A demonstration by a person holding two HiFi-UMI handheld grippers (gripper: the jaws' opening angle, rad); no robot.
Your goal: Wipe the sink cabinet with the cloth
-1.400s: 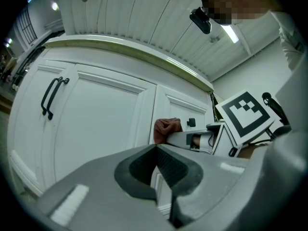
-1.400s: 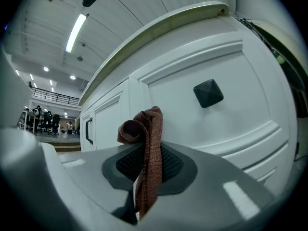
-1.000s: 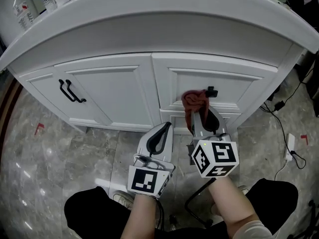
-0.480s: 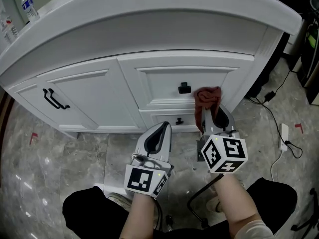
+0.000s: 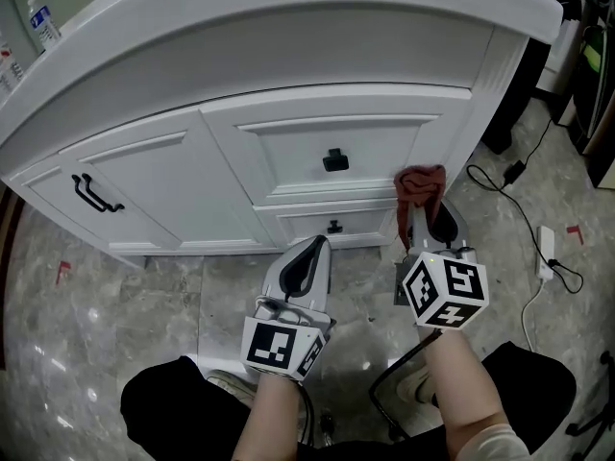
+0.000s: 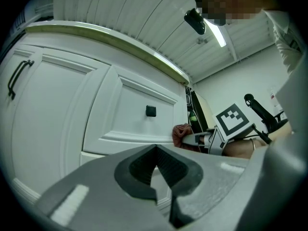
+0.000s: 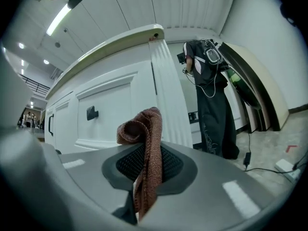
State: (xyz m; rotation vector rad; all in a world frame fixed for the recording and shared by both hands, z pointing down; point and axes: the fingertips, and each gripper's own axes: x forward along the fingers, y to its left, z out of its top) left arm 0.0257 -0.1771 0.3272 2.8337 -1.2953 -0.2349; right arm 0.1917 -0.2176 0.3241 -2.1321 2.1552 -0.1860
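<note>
The white sink cabinet fills the upper head view, with two drawer fronts on the right and black knobs. A rust-red cloth is pinched in my right gripper, which is shut on it; the cloth presses against the right end of the upper drawer front, by the corner post. In the right gripper view the cloth stands up between the jaws before the cabinet. My left gripper hangs shut and holds nothing, below the lower drawer. Its own view shows the cloth to the right.
A black door handle sits on the left cabinet door. Cables and a white plug strip lie on the marble floor at the right. Water bottles stand on the counter's far left. Dark clothing hangs beyond the cabinet's right side.
My right gripper has slid the cloth rightward along the upper drawer front, from the knob to the cabinet's right corner. The left gripper has kept its place.
</note>
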